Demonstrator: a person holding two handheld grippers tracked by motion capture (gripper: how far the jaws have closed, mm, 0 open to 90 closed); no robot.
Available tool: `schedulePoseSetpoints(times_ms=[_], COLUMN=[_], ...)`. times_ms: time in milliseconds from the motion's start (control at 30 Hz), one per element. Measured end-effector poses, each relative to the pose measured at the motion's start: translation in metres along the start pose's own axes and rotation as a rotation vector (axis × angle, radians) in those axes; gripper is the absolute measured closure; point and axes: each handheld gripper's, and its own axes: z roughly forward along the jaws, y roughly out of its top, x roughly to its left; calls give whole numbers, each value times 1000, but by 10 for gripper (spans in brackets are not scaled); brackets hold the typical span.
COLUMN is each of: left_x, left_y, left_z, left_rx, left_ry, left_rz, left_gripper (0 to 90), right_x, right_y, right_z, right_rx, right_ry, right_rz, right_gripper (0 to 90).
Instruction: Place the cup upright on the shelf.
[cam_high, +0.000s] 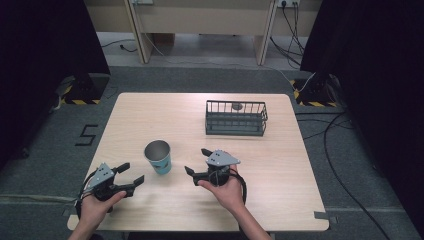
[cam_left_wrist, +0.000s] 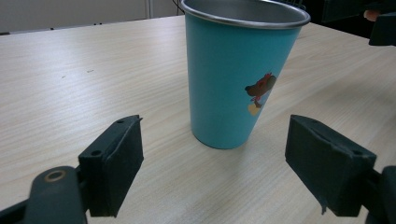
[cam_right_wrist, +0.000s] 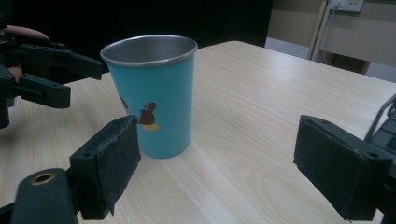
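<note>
Near the front edge of the worktop, at about 7 o'clock from its middle, I hold my left claw with both jaws spread wide and nothing between them. Its jaws point toward 2 o'clock, at the cup. Just right of centre, at roughly 5 o'clock from the middle, my right hand holds my right claw, also wide open and empty, jaws pointing toward 10 o'clock.

Between the two claws, a little farther from me, the teal cup stands upright on the bare wood, touched by neither claw. In the left gripper view the cup sits ahead of the gap between my jaws, close but clear of both pads, its steel rim and a small cartoon figure on its side facing me. In the right gripper view the same cup stands ahead and to the left, just past my left-hand pad, and my left claw shows beyond it at 10 o'clock.

Farther off, at about 1 o'clock from the worktop's middle, a dark wire basket stands near the far edge, well apart from the cup, with a small dark round thing at its back.
</note>
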Motion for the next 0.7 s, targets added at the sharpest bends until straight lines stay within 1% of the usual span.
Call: schedulePoseSetpoints(times_ms=[300,333,367,400,500,600,700], left_x=[0,0,0,0,0,0,0], left_y=[0,0,0,0,0,0,0], left_z=[0,0,0,0,0,0,0], left_rx=[1,1,1,1,-1,-1,-3], left_ry=[-1,-2,-2,-2,-3,-3,-4], left_rz=[0,0,0,-1,-2,-4,-4], left_gripper=[186,186,186,186,185,186,186], right_x=[6,8,8,10,14,17,21], right_y=[4,4,4,5,5,7,8], right_z=[11,15,15,18,24,29,34], right_rx=[9,7,7,9,11,6,8], right_ry=[24,33,33,40,50,62,73], right_rz=[-10,-11,-11,-19,-23,-16,-24], right_gripper=[152,152,152,152,152,152,149])
